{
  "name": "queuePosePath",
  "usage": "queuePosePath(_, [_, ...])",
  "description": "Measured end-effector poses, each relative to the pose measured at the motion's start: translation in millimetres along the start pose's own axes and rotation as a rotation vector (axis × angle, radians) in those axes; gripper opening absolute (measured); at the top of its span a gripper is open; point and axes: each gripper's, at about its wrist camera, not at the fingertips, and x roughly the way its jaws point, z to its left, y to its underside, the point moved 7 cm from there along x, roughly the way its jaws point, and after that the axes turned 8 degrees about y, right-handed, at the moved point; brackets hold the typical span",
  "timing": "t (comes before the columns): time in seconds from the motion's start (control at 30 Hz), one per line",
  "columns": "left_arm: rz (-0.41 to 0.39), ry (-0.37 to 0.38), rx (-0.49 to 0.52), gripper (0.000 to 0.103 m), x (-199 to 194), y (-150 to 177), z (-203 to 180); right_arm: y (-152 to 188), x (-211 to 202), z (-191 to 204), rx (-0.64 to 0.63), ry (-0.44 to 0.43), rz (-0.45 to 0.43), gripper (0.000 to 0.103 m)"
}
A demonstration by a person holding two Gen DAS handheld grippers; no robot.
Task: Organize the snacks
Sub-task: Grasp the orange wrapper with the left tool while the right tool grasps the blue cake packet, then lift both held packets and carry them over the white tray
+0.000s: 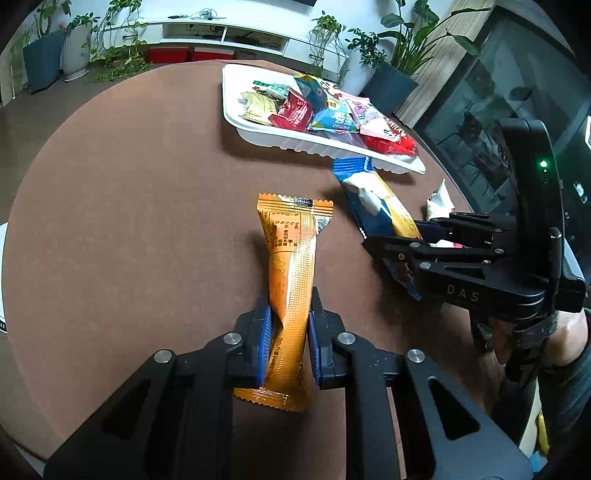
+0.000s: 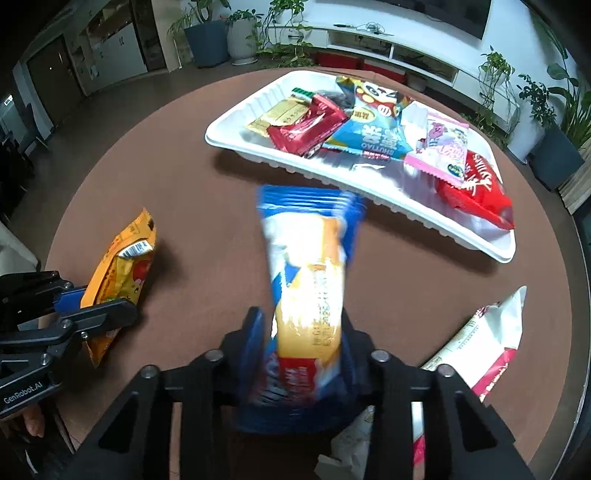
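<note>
My left gripper (image 1: 290, 321) is shut on an orange snack bar (image 1: 291, 266) and holds it above the brown round table (image 1: 129, 221). My right gripper (image 2: 304, 332) is shut on a blue and yellow snack pack (image 2: 310, 266), pointing toward the white tray (image 2: 236, 122). The tray holds several snack packets, red, blue, pink and gold. In the left wrist view the right gripper (image 1: 399, 240) with the blue pack (image 1: 373, 199) is to the right, near the tray (image 1: 255, 136). In the right wrist view the left gripper (image 2: 96, 306) with the orange bar (image 2: 118, 273) is at the left.
A white and red snack packet (image 2: 484, 339) lies on the table to the right of my right gripper, also visible in the left wrist view (image 1: 439, 203). Potted plants (image 2: 207, 33) and a white low cabinet (image 2: 388, 44) stand beyond the table.
</note>
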Motion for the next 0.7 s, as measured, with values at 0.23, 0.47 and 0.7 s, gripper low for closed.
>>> queuePosePath(0.23, [-0.010,0.010,-0.010,0.014,-1,0,1,4,-5,1,0.068,-0.055,-0.005,0.028])
queuePosePath(0.47, [-0.054,0.035,-0.026,0.014,-11,-3,-1,12,-32,-3,0.184,-0.142,-0.054,0.028])
queuePosePath(0.7, [-0.085,0.060,-0.026,0.014,-23,-10,-10,21,-67,-16,0.290,-0.230,-0.112,0.028])
